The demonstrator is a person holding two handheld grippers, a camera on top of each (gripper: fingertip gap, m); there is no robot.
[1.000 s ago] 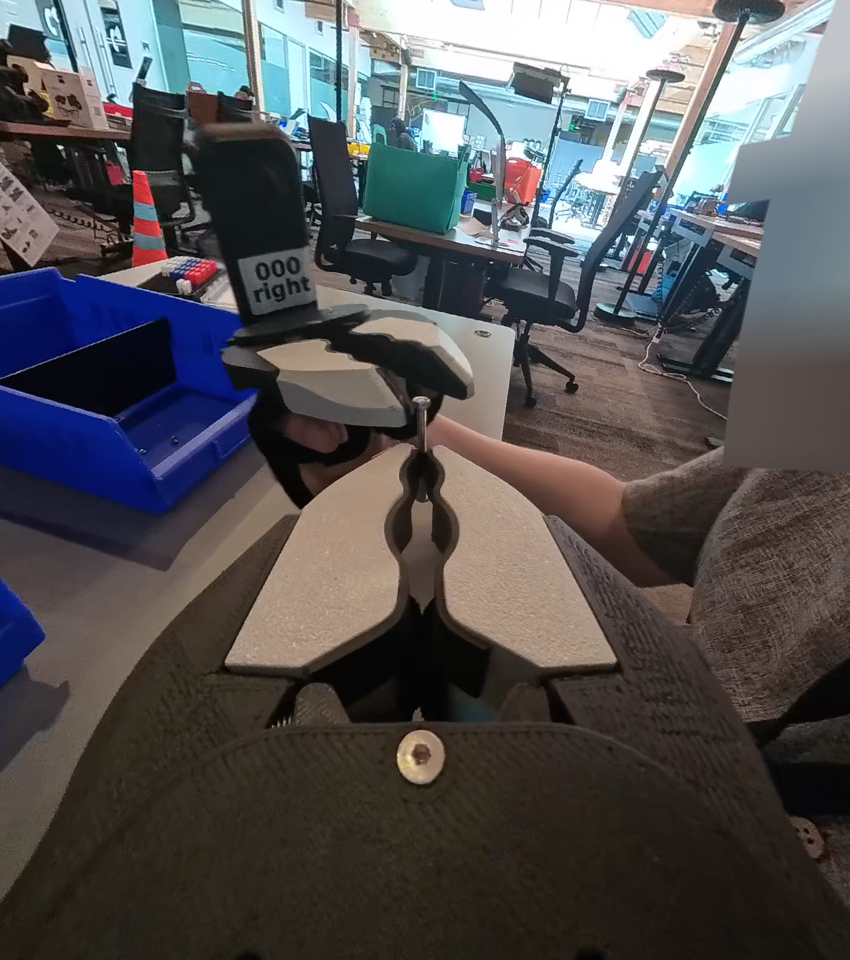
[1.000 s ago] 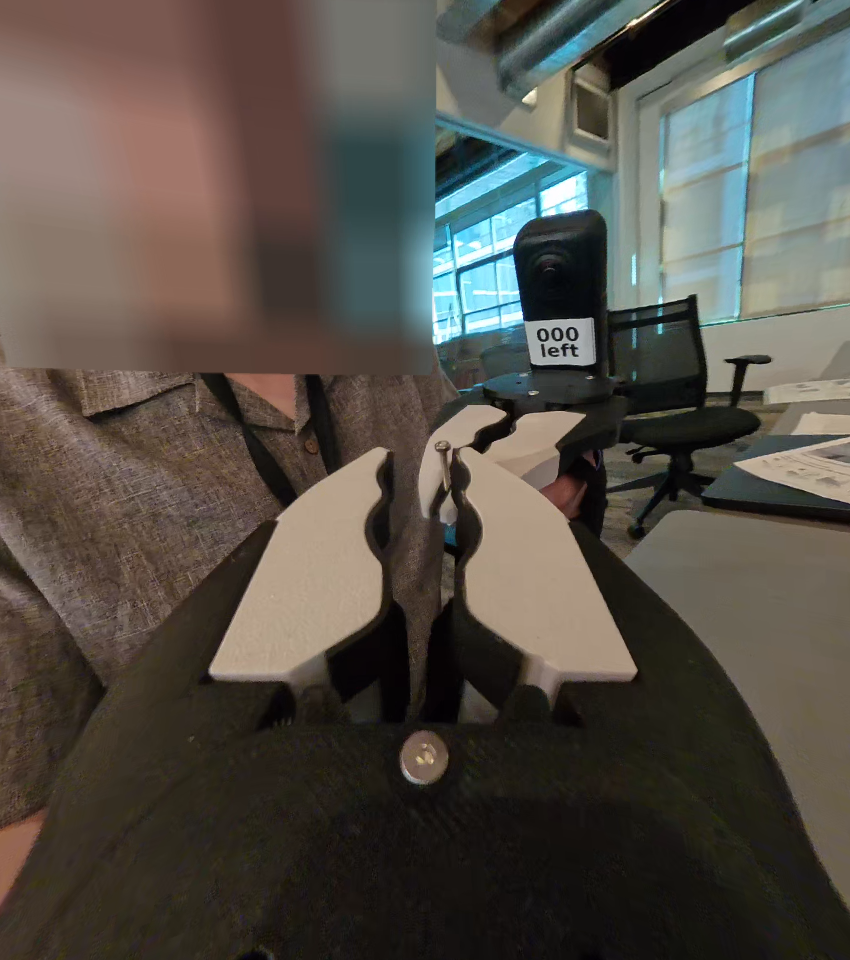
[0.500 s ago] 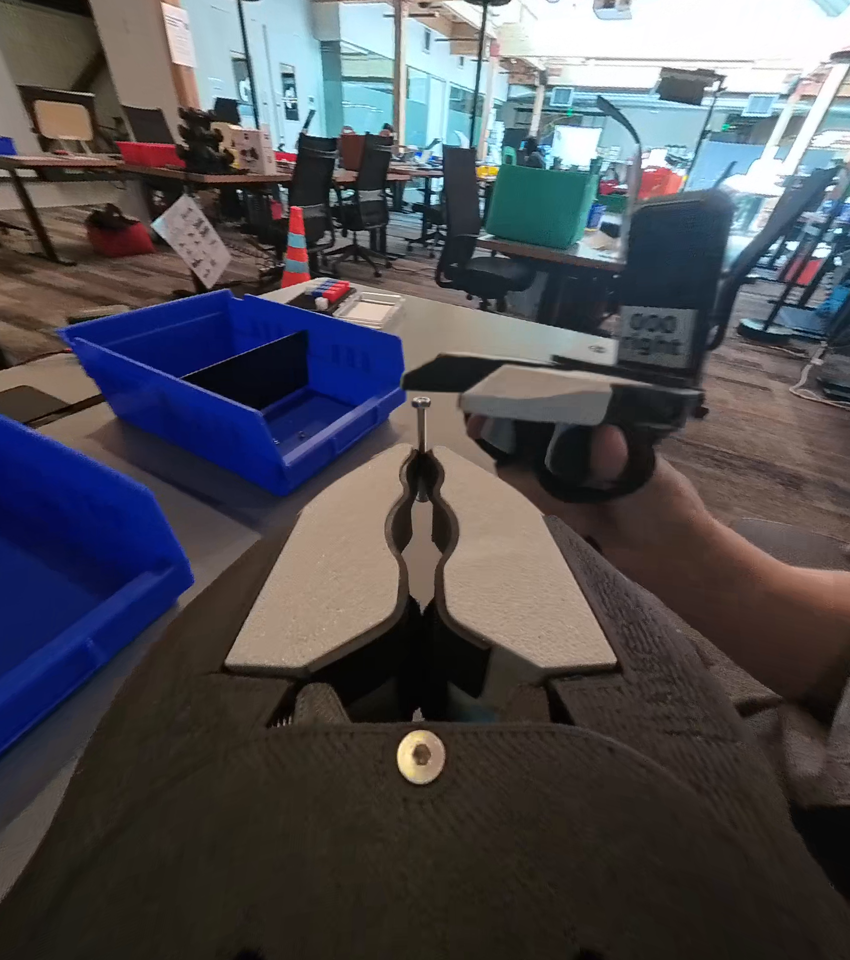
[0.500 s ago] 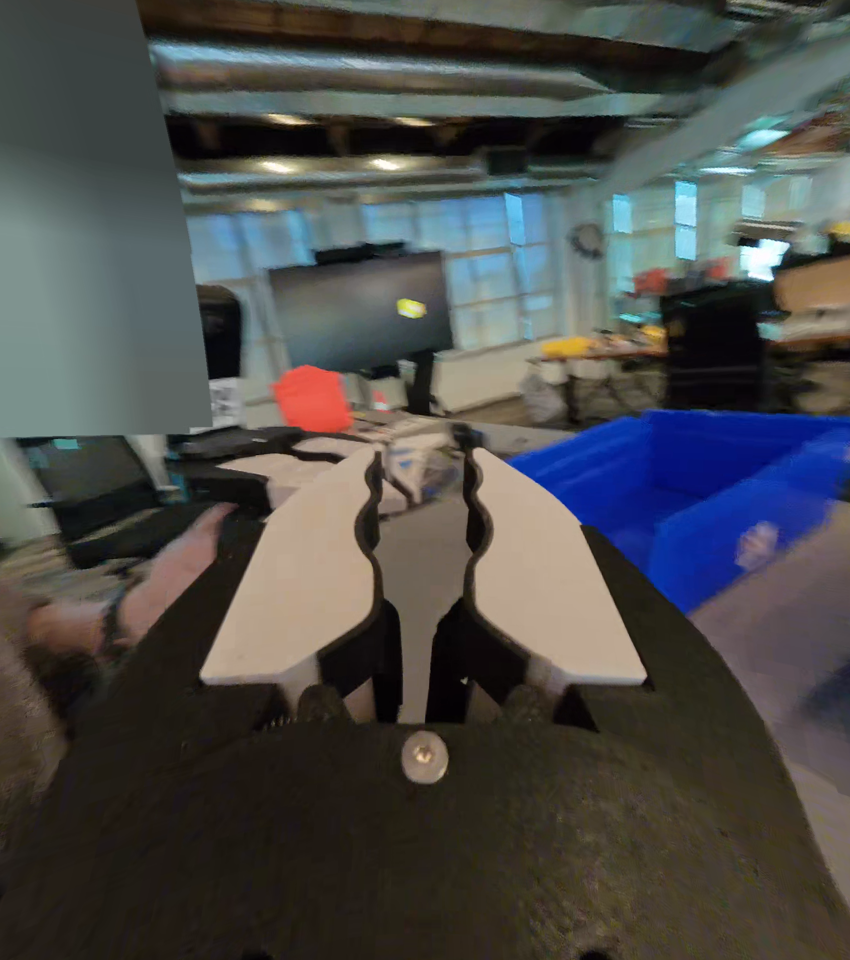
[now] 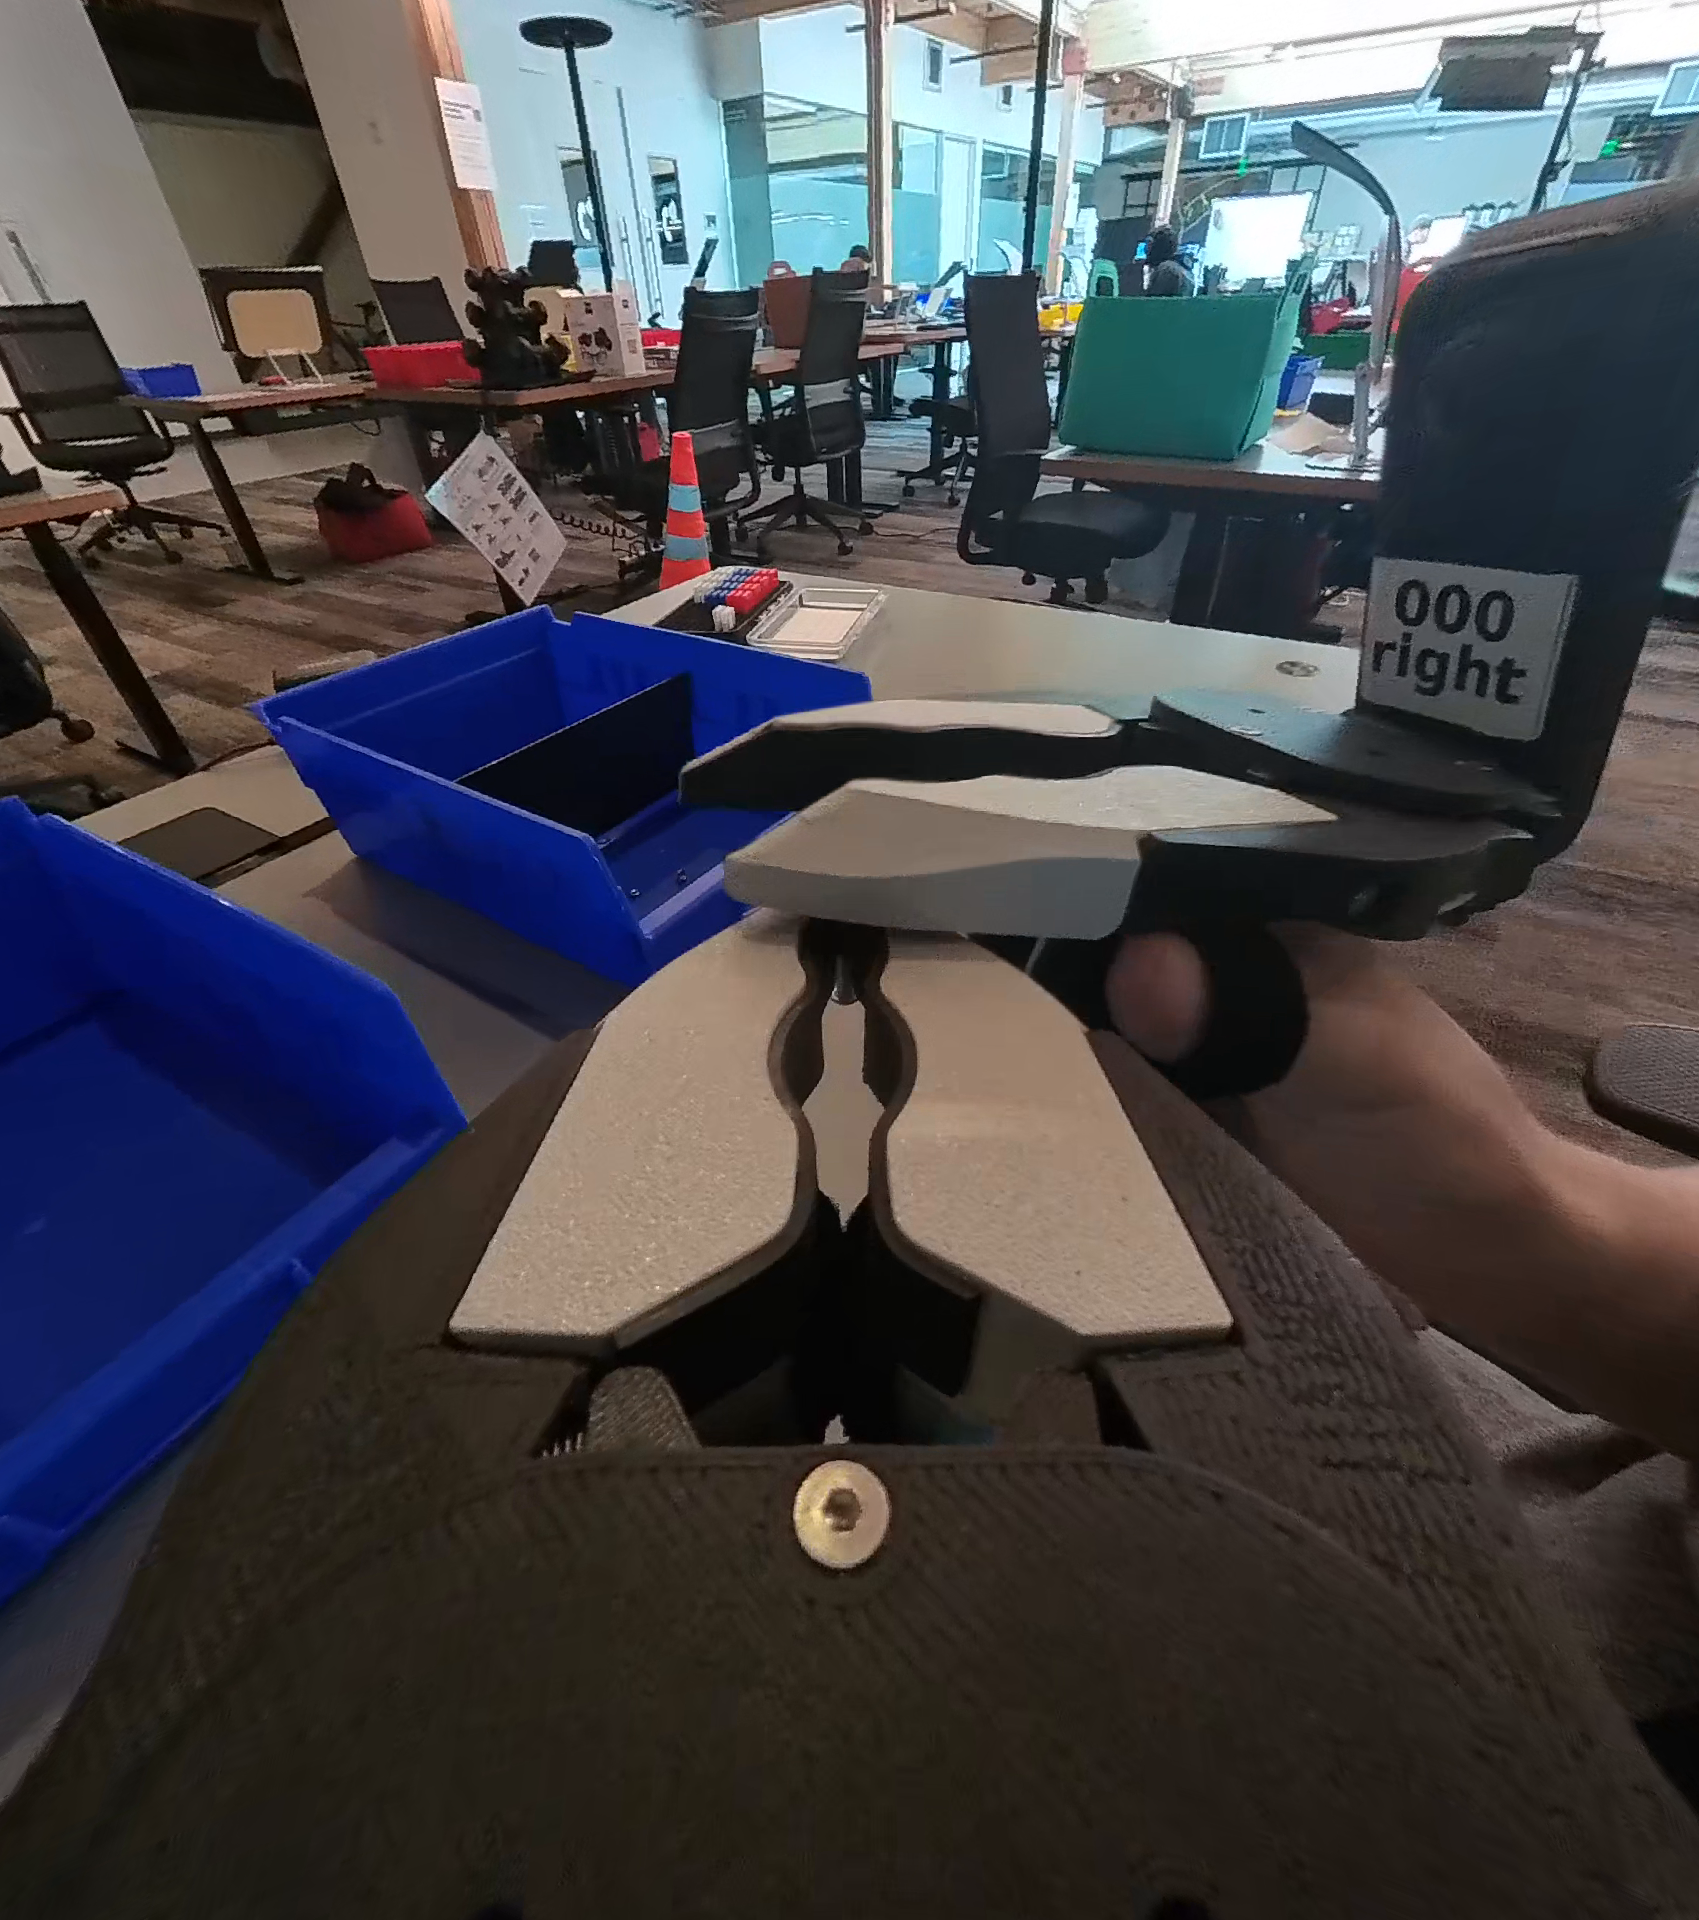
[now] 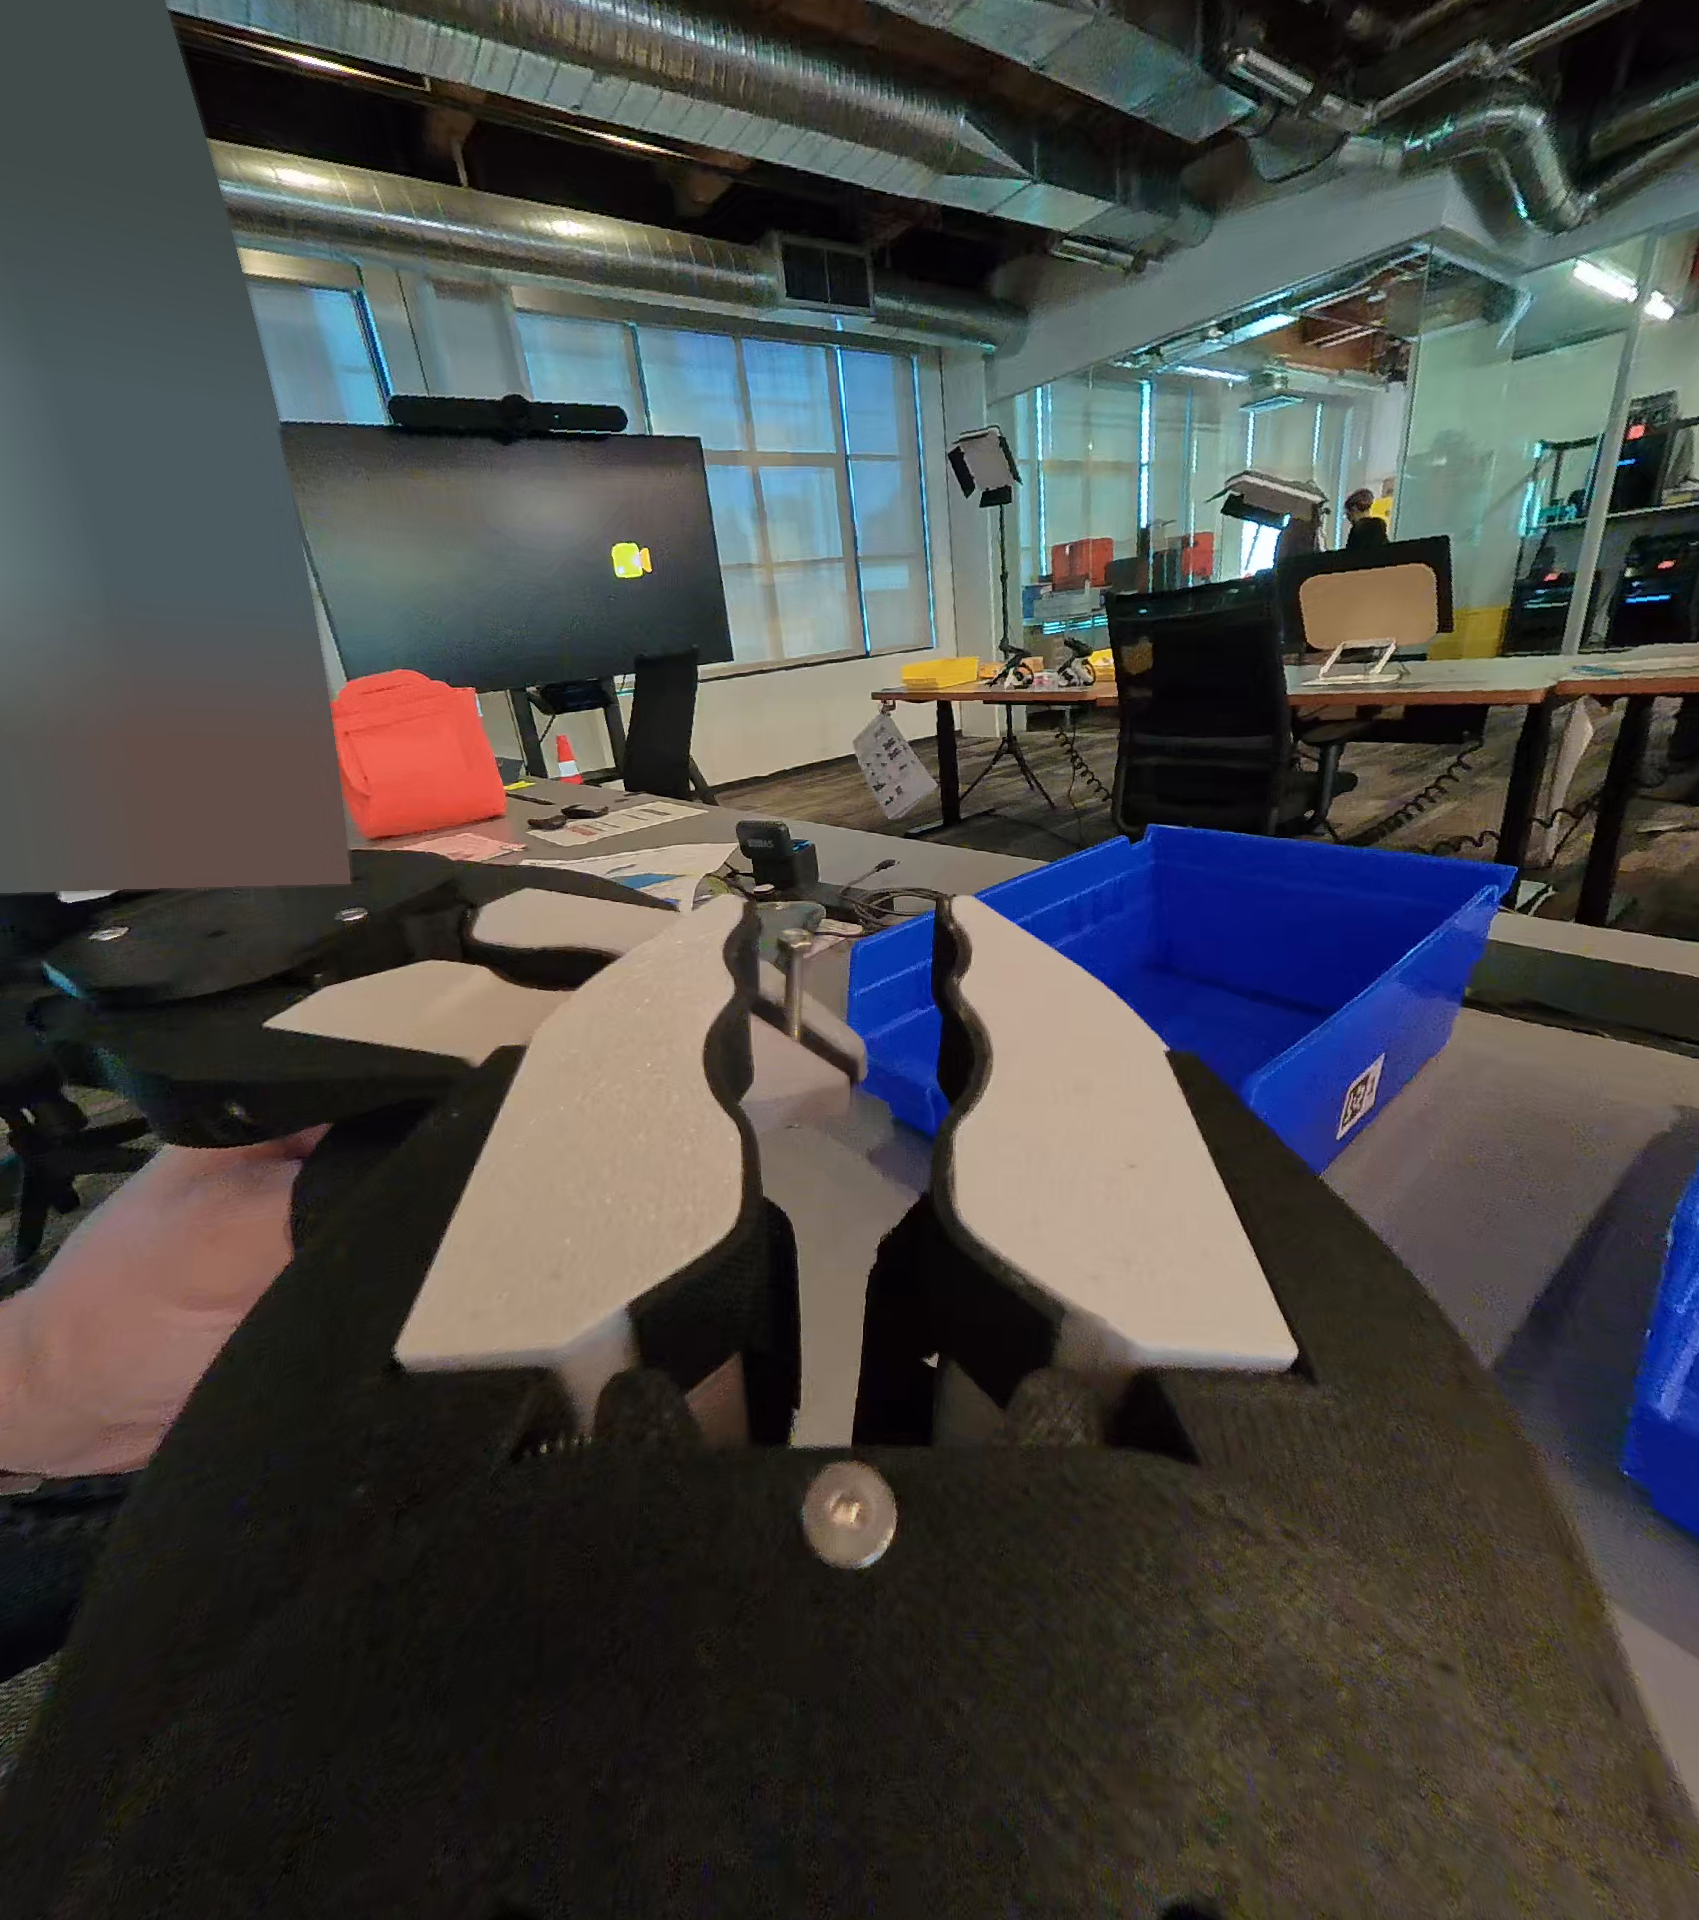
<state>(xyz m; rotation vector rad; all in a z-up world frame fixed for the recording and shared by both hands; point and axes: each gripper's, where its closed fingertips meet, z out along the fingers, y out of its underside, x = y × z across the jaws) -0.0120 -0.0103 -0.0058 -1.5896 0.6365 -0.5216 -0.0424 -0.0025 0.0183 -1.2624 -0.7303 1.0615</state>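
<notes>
Fingers first: in the left wrist view, your left gripper is clenched on a small metal screw, pinched upright at the tips. Your right gripper crosses in from 3 o'clock, its pale fingers hanging directly over the screw's head and hiding it. At 10 o'clock a blue bin with a dark divider sits on the grey counter; a second blue bin lies at 9 o'clock.

Over to the right wrist view: your right gripper is released, tips well apart. The screw stands between them, nearer the left finger, gripped below by the left gripper coming from 9 o'clock. An empty-looking blue bin rests at 2 o'clock.
</notes>
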